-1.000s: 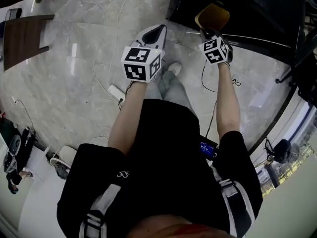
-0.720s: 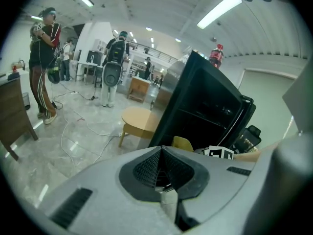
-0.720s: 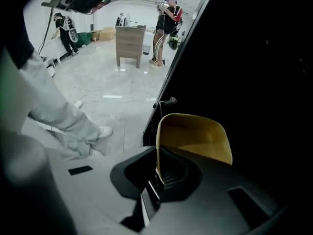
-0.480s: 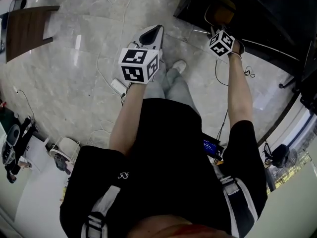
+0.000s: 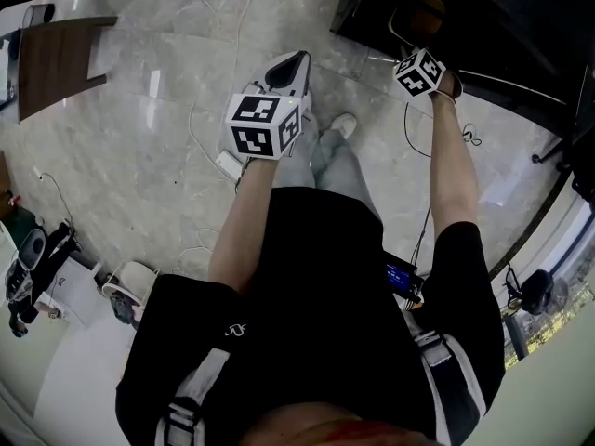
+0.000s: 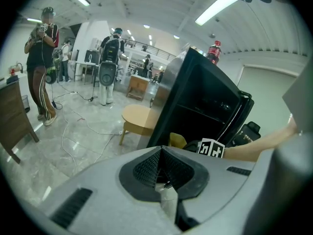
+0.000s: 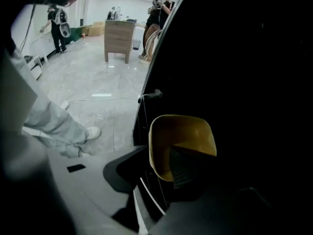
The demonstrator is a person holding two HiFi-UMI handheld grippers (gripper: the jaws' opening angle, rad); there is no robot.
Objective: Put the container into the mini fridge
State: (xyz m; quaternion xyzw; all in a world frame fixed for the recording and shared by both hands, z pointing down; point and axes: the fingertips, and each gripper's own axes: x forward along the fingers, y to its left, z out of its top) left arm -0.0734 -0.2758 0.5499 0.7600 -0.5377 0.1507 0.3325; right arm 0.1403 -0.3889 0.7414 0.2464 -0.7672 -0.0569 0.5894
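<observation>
The yellow container (image 7: 183, 131) sits inside the dark opening of the black mini fridge (image 7: 244, 58). My right gripper (image 7: 159, 155) straddles its near wall, with one pad inside the bowl and one outside. The jaws are opening and the pads stand off the wall. In the head view the right gripper (image 5: 416, 40) reaches into the fridge (image 5: 483, 26), where the container (image 5: 428, 7) shows dimly. My left gripper (image 5: 288, 63) hangs over the floor in front of the person's legs, shut with nothing in it. The left gripper view shows the fridge (image 6: 205, 102) and the container (image 6: 177, 140) ahead.
Cables (image 5: 200, 128) and a power strip (image 5: 226, 163) lie on the marble floor. A wooden cabinet (image 5: 56, 63) stands at far left. A low round table (image 6: 139, 119) sits beside the fridge, and a cola bottle (image 6: 213, 50) stands on top. People stand in the background.
My right gripper has carried the yellow container forward into the fridge opening. The left gripper has hardly moved.
</observation>
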